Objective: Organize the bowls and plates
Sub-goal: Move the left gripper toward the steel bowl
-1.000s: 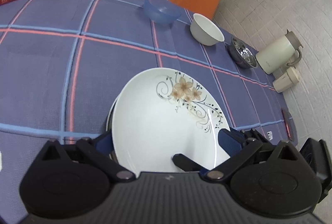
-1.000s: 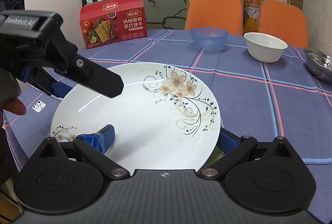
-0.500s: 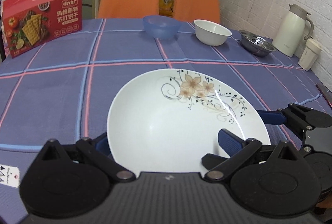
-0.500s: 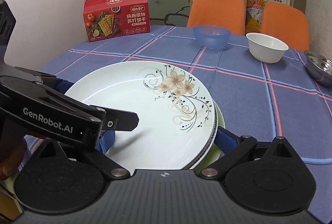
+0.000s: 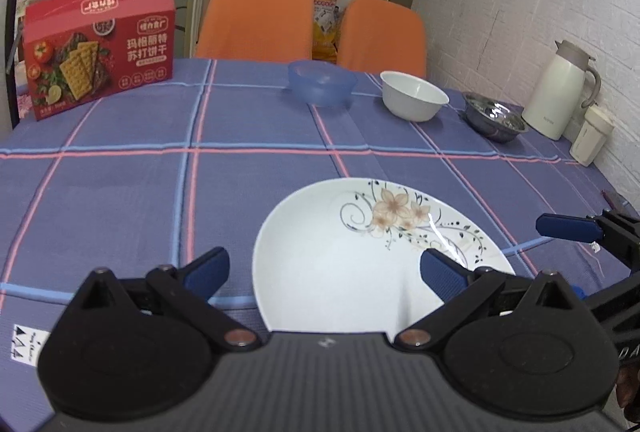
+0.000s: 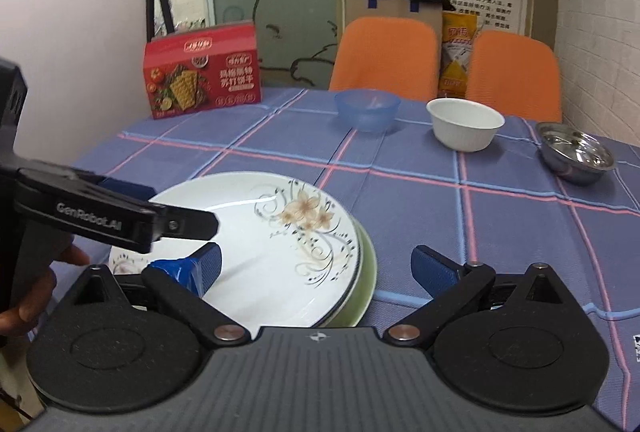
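While both grippers gape, the left gripper (image 6: 120, 220) (marked "GenRobot.AI") overhangs the floral plate (image 6: 280, 248).

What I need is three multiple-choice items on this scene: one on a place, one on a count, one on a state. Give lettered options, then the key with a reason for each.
1. Where does the white bowl stand?
A. On a chair
B. Between the blue bowl and the steel bowl
C. Inside a sink

2. How many bowls are on the table?
A. Two
B. Five
C. Three

3. What state is the right tool in?
A. Open, clamping nothing
B. Shut on a spoon
C. Shut on a cup

Key:
1 B, since the three bowls form a row at the far side with the white one in the middle.
2 C, since only the blue, white and steel bowls show.
3 A, since its two blue pads stand wide apart.
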### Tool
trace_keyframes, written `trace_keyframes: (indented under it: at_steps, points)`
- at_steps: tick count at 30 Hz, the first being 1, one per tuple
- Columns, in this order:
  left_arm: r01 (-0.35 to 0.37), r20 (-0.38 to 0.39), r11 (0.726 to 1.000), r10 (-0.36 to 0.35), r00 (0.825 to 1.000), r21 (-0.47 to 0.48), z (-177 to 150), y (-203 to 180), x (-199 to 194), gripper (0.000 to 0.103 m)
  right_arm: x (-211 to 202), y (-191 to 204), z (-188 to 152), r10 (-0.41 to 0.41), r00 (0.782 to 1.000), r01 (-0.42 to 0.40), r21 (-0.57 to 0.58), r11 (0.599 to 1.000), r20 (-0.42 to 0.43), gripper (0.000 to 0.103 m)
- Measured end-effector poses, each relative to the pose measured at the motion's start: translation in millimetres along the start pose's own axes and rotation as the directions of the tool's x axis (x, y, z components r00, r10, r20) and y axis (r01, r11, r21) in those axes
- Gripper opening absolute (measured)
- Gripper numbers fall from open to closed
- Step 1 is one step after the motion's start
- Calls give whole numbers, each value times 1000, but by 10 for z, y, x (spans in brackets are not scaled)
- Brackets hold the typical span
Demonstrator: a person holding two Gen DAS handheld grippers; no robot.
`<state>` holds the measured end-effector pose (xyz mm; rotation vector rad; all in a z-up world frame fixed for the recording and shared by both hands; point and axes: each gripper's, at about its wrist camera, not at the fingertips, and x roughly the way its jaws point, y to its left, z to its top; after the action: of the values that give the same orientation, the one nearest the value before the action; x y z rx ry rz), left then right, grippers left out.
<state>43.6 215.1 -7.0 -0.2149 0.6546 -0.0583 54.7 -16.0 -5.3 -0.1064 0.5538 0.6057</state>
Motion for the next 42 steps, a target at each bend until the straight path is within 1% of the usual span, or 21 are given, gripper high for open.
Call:
trace_keyframes:
  at_steps: [2, 4, 5, 6, 7, 8, 9, 10, 11, 12, 14, 16, 17, 20, 23, 25, 28, 31, 35, 38, 42]
  points:
    - [-38, 63, 998, 41, 997, -53, 31, 50, -121, 100, -4, -96, 20, -25, 1000, 24, 34, 999, 13, 89]
    - [-133, 140, 984, 149, 979, -120, 78, 74, -187, 100, 41, -172, 12, -48, 999, 48, 59, 997, 3, 89]
    - [-216, 169, 963, 243, 955, -163, 117, 74, -184, 100, 66, -208, 1, -50, 999, 50, 76, 996, -7, 89]
    - [-302, 191, 932, 340, 921, -201, 183, 73, -152, 100, 78, -235, -18, -44, 999, 45, 93, 995, -14, 89]
    - [-358, 210, 907, 403, 891, -220, 229, 66, -106, 100, 91, -247, -32, -36, 999, 38, 106, 994, -20, 89]
    - [-428, 221, 869, 480, 849, -247, 294, 77, -19, 100, 90, -253, -50, -28, 999, 31, 115, 993, -25, 89]
    - [-473, 209, 837, 533, 820, -276, 342, 98, 74, 100, 76, -252, -63, -22, 999, 25, 118, 993, -26, 89]
    - [-483, 200, 825, 547, 813, -294, 376, 132, 160, 100, 53, -249, -76, -18, 1000, 21, 116, 993, -25, 89]
    - [-478, 188, 824, 544, 818, -305, 401, 177, 251, 100, 23, -252, -87, -19, 1000, 22, 112, 993, -23, 89]
    - [-470, 160, 827, 532, 832, -307, 414, 216, 334, 100, 1, -260, -92, -23, 1000, 25, 109, 994, -20, 89]
    - [-426, 126, 850, 481, 868, -311, 412, 276, 432, 100, -38, -299, -99, -34, 999, 36, 108, 993, -15, 89]
    - [-400, 120, 857, 457, 881, -326, 372, 298, 460, 100, -48, -352, -102, -44, 999, 45, 120, 992, -14, 89]
    - [-400, 111, 858, 454, 884, -323, 355, 294, 470, 100, -42, -381, -102, -46, 999, 48, 127, 991, -17, 89]
    - [-416, 110, 854, 467, 877, -312, 338, 280, 419, 100, -44, -420, -105, -52, 998, 54, 126, 991, -20, 89]
    - [-386, 143, 873, 440, 886, -298, 424, 222, 270, 100, -39, -451, -100, -58, 998, 60, 124, 990, -18, 89]
    - [-383, 165, 886, 432, 887, -260, 521, 126, 184, 100, -18, -480, -101, -58, 998, 61, 132, 989, -22, 89]
    - [-366, 183, 908, 402, 897, -201, 682, -84, 108, 100, -20, -525, -83, -61, 998, 63, 137, 989, -19, 89]
    - [-298, 198, 943, 324, 925, -149, 818, -312, 102, 100, -30, -635, -55, -70, 997, 73, 142, 987, -23, 89]
    - [-200, 166, 978, 207, 964, -58, 990, -677, 242, 100, -73, -977, -15, -103, 994, 107, 177, 978, -33, 89]
    - [-119, 123, 993, 116, 986, 18, 1132, -1009, 433, 100, -113, -1360, 57, -199, 979, 204, 183, 962, -42, 89]
    - [-15, 71, 995, 9, 997, 96, 1321, -1486, 783, 100, -154, -1897, 166, -312, 949, 315, 194, 929, -46, 89]
